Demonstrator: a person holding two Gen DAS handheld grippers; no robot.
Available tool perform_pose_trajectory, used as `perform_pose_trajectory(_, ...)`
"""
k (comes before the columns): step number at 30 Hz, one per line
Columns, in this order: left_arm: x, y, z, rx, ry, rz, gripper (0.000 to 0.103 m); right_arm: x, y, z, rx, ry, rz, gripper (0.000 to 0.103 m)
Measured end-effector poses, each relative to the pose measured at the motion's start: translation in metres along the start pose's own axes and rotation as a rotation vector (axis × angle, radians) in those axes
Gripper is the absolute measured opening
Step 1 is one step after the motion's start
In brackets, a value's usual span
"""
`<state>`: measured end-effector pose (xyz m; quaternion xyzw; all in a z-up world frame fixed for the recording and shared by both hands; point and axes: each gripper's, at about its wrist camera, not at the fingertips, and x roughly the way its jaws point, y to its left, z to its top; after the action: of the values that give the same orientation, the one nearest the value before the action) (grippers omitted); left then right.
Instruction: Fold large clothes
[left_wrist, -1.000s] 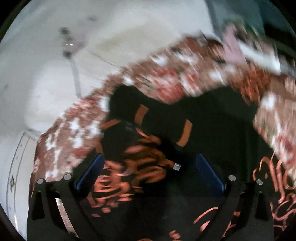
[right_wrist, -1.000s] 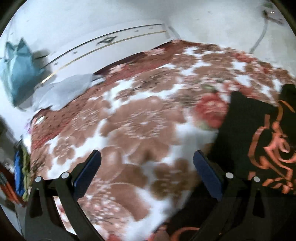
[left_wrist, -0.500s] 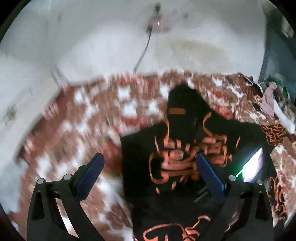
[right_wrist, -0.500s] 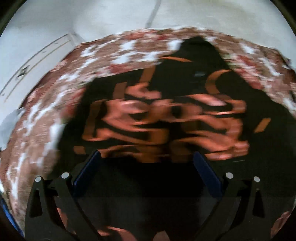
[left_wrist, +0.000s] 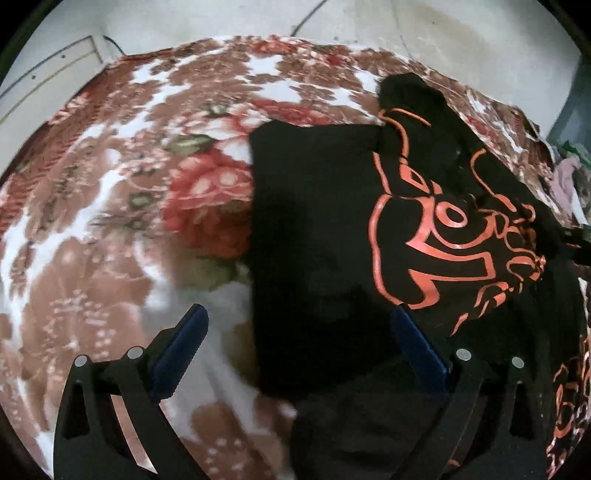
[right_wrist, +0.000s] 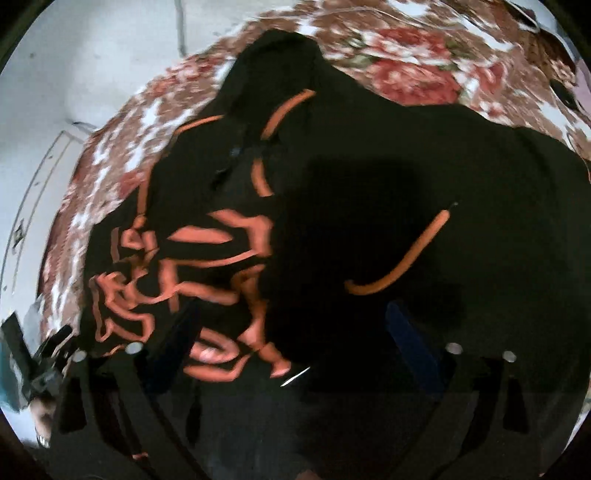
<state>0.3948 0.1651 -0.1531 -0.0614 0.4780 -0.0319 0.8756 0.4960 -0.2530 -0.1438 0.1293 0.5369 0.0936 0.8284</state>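
A black garment with an orange print lies spread on a red, brown and white floral blanket. My left gripper is open and empty, low over the garment's left edge, its left finger over the blanket. In the right wrist view the same garment fills most of the frame, with a dark shadow across its middle. My right gripper is open and empty, just above the fabric. The other gripper shows at the far left edge of that view.
The blanket covers a bed set against a white wall. A cable runs down the wall. Other clothes lie heaped at the bed's far right edge.
Both cameras have swung. The left view has moved left, so the garment's left edge and more blanket now show. The right view has come closer over the garment. Both grippers stay open.
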Motion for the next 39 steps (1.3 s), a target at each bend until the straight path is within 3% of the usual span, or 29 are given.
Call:
perform_pose_trajectory(2, 0.005, -0.003, 0.001, -0.009, 0.005, -0.012, 0.098, 0.012, -0.004, 0.001, -0.001, 0.035, -0.010, 0.064)
perform_pose_trajectory(5, 0.014, -0.013, 0.001, 0.031, 0.000, -0.002, 0.097, 0.021, -0.015, 0.000, 0.026, 0.049, 0.015, 0.060)
perform_pose_trajectory(9, 0.019, -0.029, -0.002, 0.105, -0.005, 0.036, 0.092, 0.015, -0.019, -0.003, 0.043, 0.037, 0.090, 0.027)
perform_pose_trajectory(12, 0.023, -0.030, -0.001, 0.113, 0.017, 0.035, 0.092, 0.003, -0.016, -0.003, 0.003, 0.037, 0.092, 0.020)
perform_pose_trajectory(15, 0.023, -0.029, 0.001, 0.116, 0.028, 0.028, 0.092, -0.018, -0.027, 0.000, 0.031, 0.035, 0.149, 0.019)
perform_pose_trajectory(19, 0.007, -0.031, 0.006, 0.106, -0.029, -0.026, 0.093, -0.053, -0.033, 0.003, -0.019, -0.020, 0.114, 0.018)
perform_pose_trajectory(22, 0.021, -0.036, 0.004, 0.114, 0.028, -0.017, 0.093, -0.044, -0.050, 0.000, -0.027, 0.017, 0.081, 0.024)
perform_pose_trajectory(23, 0.031, -0.039, 0.000, 0.129, 0.061, 0.008, 0.093, -0.034, -0.054, -0.002, -0.019, 0.030, 0.070, 0.031)
perform_pose_trajectory(25, 0.041, -0.040, -0.005, 0.140, 0.083, 0.018, 0.094, -0.010, -0.064, -0.012, -0.021, 0.048, 0.019, 0.056)
perform_pose_trajectory(28, 0.036, -0.035, -0.008, 0.126, 0.066, -0.001, 0.094, -0.014, -0.074, -0.019, -0.028, -0.009, 0.039, 0.072)
perform_pose_trajectory(29, 0.030, -0.033, -0.007, 0.125, 0.057, -0.002, 0.094, -0.020, -0.072, -0.020, -0.043, -0.033, 0.003, 0.083)
perform_pose_trajectory(31, 0.009, -0.028, 0.001, 0.121, 0.007, -0.019, 0.094, -0.040, -0.058, -0.021, -0.126, -0.097, -0.098, 0.086)
perform_pose_trajectory(34, -0.019, -0.021, 0.021, 0.096, -0.075, -0.031, 0.094, -0.061, -0.032, -0.023, -0.207, -0.179, -0.124, 0.094)
perform_pose_trajectory(37, -0.013, -0.029, 0.033, 0.099, -0.031, -0.040, 0.094, -0.070, -0.001, -0.029, -0.252, -0.237, -0.110, 0.098)
perform_pose_trajectory(39, 0.006, -0.037, 0.030, 0.105, 0.022, -0.044, 0.094, -0.055, 0.020, -0.033, -0.311, -0.237, -0.149, 0.098)
